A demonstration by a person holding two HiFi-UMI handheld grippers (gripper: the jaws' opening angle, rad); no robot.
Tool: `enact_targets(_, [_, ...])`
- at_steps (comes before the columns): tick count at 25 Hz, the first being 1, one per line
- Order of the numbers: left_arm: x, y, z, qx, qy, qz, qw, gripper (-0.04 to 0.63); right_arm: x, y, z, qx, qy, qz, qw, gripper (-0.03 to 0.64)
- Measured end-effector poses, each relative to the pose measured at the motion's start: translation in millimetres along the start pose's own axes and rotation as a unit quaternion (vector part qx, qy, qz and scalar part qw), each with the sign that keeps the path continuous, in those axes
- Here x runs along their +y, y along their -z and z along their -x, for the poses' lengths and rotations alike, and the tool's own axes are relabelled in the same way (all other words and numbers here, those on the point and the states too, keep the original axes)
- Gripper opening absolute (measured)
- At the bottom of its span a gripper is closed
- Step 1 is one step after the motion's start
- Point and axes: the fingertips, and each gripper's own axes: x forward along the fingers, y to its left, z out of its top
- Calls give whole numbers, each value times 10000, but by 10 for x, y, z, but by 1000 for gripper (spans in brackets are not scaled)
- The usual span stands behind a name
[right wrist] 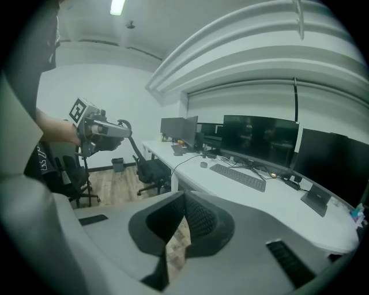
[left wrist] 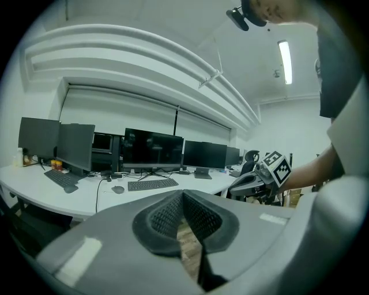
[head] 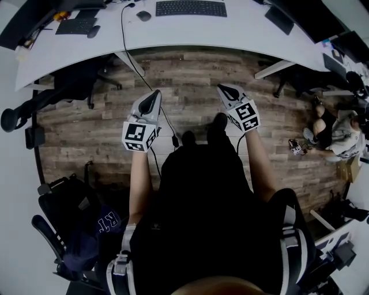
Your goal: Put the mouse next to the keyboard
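A dark mouse (head: pixel 143 15) lies on the white desk (head: pixel 242 31), just left of a black keyboard (head: pixel 191 8); a cable runs from near it over the desk edge. Both appear far off in the gripper views, mouse (left wrist: pixel 117 189) beside keyboard (left wrist: pixel 152 184), and mouse (right wrist: pixel 203 164) beside keyboard (right wrist: pixel 237 176). My left gripper (head: pixel 153 98) and right gripper (head: pixel 227 90) hang over the wooden floor, well short of the desk. Both are shut with nothing between their jaws.
A second keyboard (head: pixel 76 25) with a mouse lies at the desk's left. Monitors (left wrist: pixel 153 148) line the desk's far side. Office chairs (head: pixel 69 83) stand under the desk and behind me. A person (head: pixel 337 133) sits on the floor at the right.
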Motion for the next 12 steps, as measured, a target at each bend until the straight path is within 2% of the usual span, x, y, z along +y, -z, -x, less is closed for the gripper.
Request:
enact_targets(3, [-35,-9,-26,-31,123,30,9999,-3,-5,0,11,-66,-18,-2,10000,5])
enact_targets(7, [-51,-24,-34,-90,234,109,9996,31,-45,-57,32,-224,82,30,9997,21])
enact_targets(12, [-29,-47,-68,-80,246,43,9997,64,-92,-152,23,-444,124,44,9989,103])
